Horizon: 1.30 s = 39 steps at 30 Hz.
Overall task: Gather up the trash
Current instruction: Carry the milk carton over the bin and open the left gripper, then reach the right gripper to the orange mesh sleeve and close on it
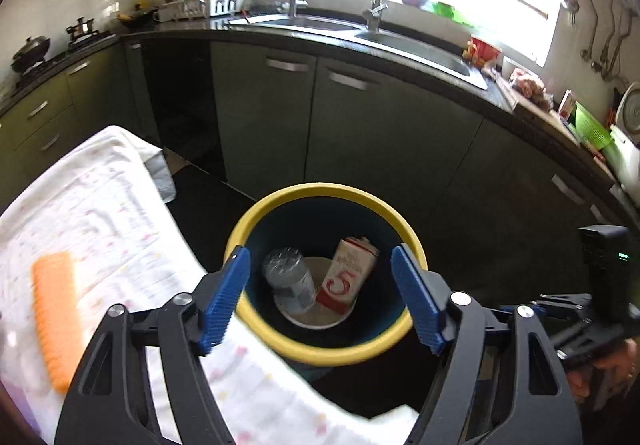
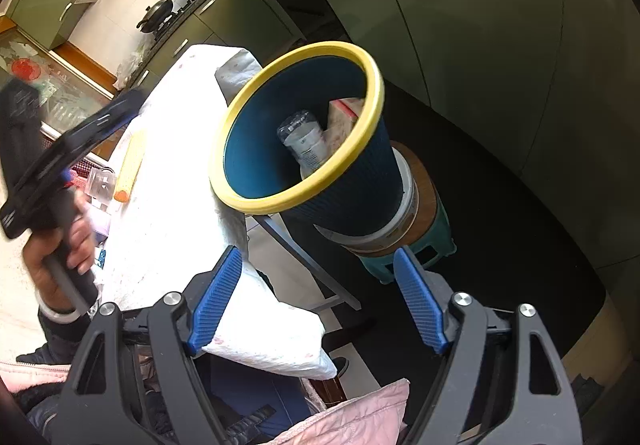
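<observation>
- A blue waste bin with a yellow rim (image 1: 256, 221) is seen just beside the edge of a table covered by a white patterned cloth (image 1: 100, 213); in the right wrist view the rim (image 2: 240, 101) appears to touch the cloth's hanging edge.
- The bin is set on a round wooden-topped stool with a teal base (image 2: 432, 241); dark floor is left open between it and the green cabinet doors (image 1: 360, 125).
- Inside the bin, a crumpled clear plastic bottle (image 1: 289, 279) is leaned against a red-and-white carton (image 1: 347, 277); both are shown low in the bin, over a pale disc at the bottom.
- An orange ridged strip (image 1: 54, 317) is left lying on the cloth, well apart from the bin.
- The left gripper (image 1: 320, 293) is held above the bin mouth, angled downward, its blue pads spread wide with nothing between them.
- The right gripper (image 2: 318, 297) is angled down toward the bin's side and the cloth's corner; its jaws are likewise parted and nothing is held.
- The hand (image 2: 60, 249) gripping the left tool's handle is seen over the table's far side.
</observation>
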Available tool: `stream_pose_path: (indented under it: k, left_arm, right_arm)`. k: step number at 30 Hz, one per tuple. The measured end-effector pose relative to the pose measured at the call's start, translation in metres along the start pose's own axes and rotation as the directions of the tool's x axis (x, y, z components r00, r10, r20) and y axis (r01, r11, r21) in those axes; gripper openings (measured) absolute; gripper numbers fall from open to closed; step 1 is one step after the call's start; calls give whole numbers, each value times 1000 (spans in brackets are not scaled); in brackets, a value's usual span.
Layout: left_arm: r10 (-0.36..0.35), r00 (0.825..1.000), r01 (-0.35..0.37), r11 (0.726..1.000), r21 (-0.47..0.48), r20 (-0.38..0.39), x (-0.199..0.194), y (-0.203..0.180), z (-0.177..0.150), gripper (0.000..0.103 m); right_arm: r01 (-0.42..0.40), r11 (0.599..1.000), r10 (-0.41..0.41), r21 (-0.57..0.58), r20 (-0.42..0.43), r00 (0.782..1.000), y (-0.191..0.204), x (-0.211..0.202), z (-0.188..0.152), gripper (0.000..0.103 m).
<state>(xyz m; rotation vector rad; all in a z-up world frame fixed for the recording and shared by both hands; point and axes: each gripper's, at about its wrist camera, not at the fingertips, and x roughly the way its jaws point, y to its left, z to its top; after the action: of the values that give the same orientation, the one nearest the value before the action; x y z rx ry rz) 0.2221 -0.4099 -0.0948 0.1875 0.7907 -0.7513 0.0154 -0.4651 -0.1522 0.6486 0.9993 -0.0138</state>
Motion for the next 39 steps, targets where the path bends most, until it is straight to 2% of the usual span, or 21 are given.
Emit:
stream_pose_path:
  k: [5, 8, 13, 16, 18, 23, 27, 34, 39]
  left_arm:
    - [7, 999, -5, 999, -41, 36, -64, 21, -26, 82]
    - [36, 997, -30, 997, -73, 75, -104, 36, -46, 87]
    - [149, 982, -132, 982, -138, 119, -165, 67, -88, 92]
    - [222, 969, -201, 963, -177, 108, -194, 88, -116, 97]
    - [283, 953, -255, 942, -220, 106, -214, 103, -137, 97]
    - [345, 932, -295, 901, -319, 113, -253, 135, -176, 98]
    - [381, 917, -319, 879, -354, 120, -272, 151, -194, 98]
    - [387, 912, -312, 871, -380, 137, -286, 160, -206, 98]
    - [372, 918, -291, 868, -403, 140, -287, 165, -211, 98]
  right_arm:
    - [-16, 999, 15, -37, -21, 1000, 17, 8, 1, 74]
    - [-20, 997, 18, -68, -31, 999, 32, 13, 1, 75]
    - [-29, 992, 24, -127, -41, 999, 67, 28, 4, 76]
    - [-45, 982, 34, -182, -63, 997, 101, 44, 10, 76]
    - [-57, 970, 39, -236, -81, 996, 131, 57, 15, 76]
    - [-90, 935, 59, -342, -102, 993, 206, 88, 32, 76]
    - [-112, 906, 67, -408, -125, 990, 265, 114, 48, 76]
    - [-40, 858, -53, -512, -166, 985, 339, 158, 70, 76]
    - [31, 839, -158, -543, -189, 969, 361, 191, 77, 74]
